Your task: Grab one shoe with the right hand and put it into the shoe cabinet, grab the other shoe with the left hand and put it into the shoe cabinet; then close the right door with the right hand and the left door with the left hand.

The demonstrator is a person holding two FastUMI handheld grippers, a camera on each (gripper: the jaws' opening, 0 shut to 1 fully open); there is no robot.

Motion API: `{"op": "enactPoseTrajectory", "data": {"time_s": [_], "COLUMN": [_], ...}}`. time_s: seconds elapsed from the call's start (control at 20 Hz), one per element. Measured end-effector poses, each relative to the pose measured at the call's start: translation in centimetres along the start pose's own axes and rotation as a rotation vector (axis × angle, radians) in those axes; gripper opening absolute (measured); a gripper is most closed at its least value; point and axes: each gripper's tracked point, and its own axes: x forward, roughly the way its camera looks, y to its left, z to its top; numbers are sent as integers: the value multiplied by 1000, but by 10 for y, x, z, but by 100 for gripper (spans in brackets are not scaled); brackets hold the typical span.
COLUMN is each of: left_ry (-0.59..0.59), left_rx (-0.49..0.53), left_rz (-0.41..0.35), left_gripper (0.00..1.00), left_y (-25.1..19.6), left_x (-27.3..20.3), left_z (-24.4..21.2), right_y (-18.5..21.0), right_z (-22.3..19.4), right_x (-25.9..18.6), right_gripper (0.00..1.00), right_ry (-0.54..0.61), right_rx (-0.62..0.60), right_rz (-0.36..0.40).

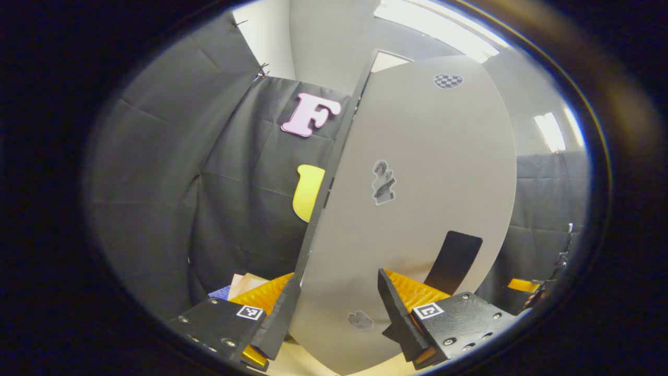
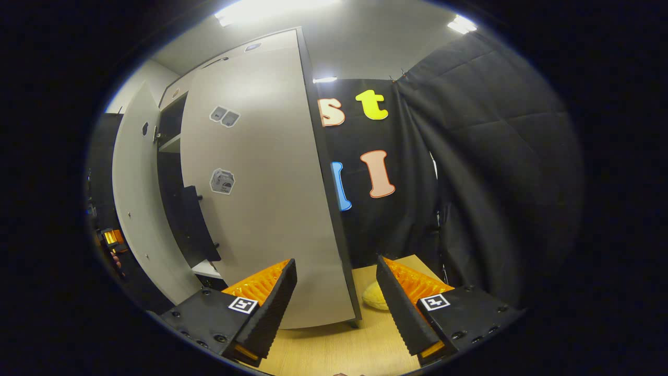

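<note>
In the left gripper view the cabinet's left door [image 1: 417, 183], a grey panel with small stickers and a black handle [image 1: 454, 261], stands close in front of me. Its dark edge [image 1: 323, 198] runs down between the fingers of my left gripper [image 1: 336, 318], which is open and holds nothing. In the right gripper view the right door [image 2: 261, 183] stands ajar, and its edge [image 2: 334, 209] comes down between the fingers of my right gripper [image 2: 336, 308], also open and holding nothing. Beyond it are the dark cabinet interior [image 2: 172, 172] and the left door [image 2: 135, 198].
A yellow object [image 2: 374, 297] lies on the wooden surface [image 2: 344, 344] behind the right door's lower corner. The other gripper's orange part shows far off at the side in both views [image 1: 522, 284] [image 2: 112, 237]. Black cloth walls stand behind each door.
</note>
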Motion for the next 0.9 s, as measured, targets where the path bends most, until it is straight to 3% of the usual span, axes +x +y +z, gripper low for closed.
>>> {"op": "enactPoseTrajectory", "data": {"time_s": [0.2, 0.45, 0.55, 0.6, 0.75, 0.9], "left_ry": [36, 23, 13, 4, -27, -63], "left_rx": [105, 97, 83, 81, 75, 88], "left_rz": [-14, 45, 62, 78, 110, 161], "left_gripper": [94, 94, 80, 94, 94, 94], "left_y": [-40, -42, -33, -26, -12, 7], "left_x": [9, -5, -15, -21, -39, -58], "left_z": [-11, -6, -3, -1, 5, 7], "right_y": [-10, -21, -21, -19, -6, 3], "right_z": [2, 6, 3, 3, 6, 4], "right_x": [0, -7, -8, -8, -7, -2], "right_gripper": [97, 97, 97, 97, 97, 97], "right_ry": [-4, -17, -11, -9, -12, 0], "right_rx": [3, 0, 3, 6, 9, -25], "right_rz": [9, -8, -10, -9, 7, -25]}}
